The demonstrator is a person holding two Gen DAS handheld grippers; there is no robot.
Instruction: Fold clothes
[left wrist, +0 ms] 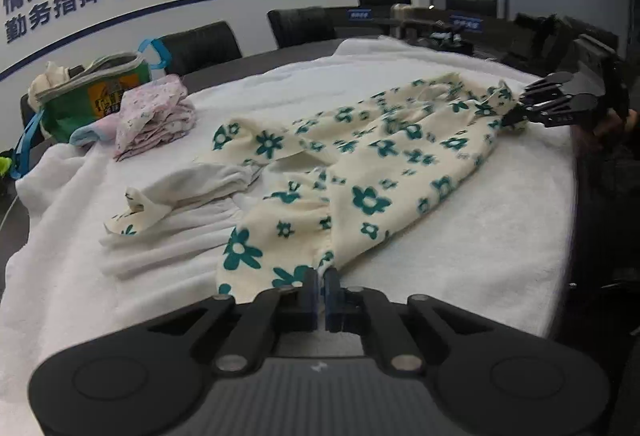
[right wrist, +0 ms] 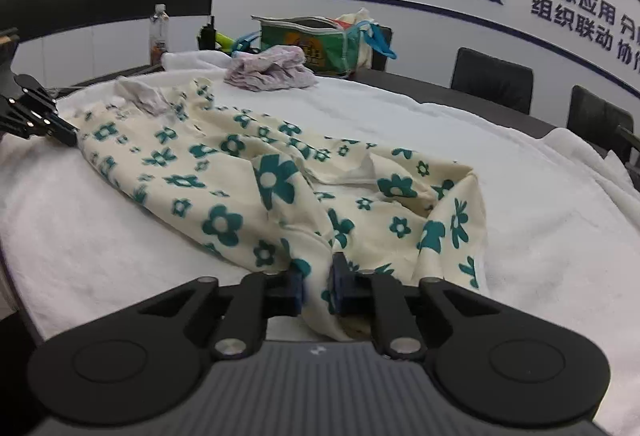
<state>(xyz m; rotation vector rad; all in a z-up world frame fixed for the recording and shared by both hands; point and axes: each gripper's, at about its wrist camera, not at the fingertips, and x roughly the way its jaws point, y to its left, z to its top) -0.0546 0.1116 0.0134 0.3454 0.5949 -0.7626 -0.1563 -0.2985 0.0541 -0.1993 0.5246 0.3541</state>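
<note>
A cream garment with teal flowers (left wrist: 360, 172) lies stretched across a white towel on the table; it also shows in the right wrist view (right wrist: 248, 180). My left gripper (left wrist: 321, 286) is shut on one end of the garment at its near edge. My right gripper (right wrist: 317, 286) is shut on the other end, with cloth bunched between its blue pads (right wrist: 338, 284). The right gripper also shows in the left wrist view (left wrist: 516, 116), and the left gripper in the right wrist view (right wrist: 72, 134). The garment is wrinkled, with a sleeve (left wrist: 136, 212) folded out to the side.
A white towel (left wrist: 460, 236) covers the table. A pink folded cloth (left wrist: 156, 116) and a green bag (left wrist: 92, 96) sit at the far side. A bottle (right wrist: 159, 32) stands at the far edge. Black chairs (right wrist: 492, 80) line the table.
</note>
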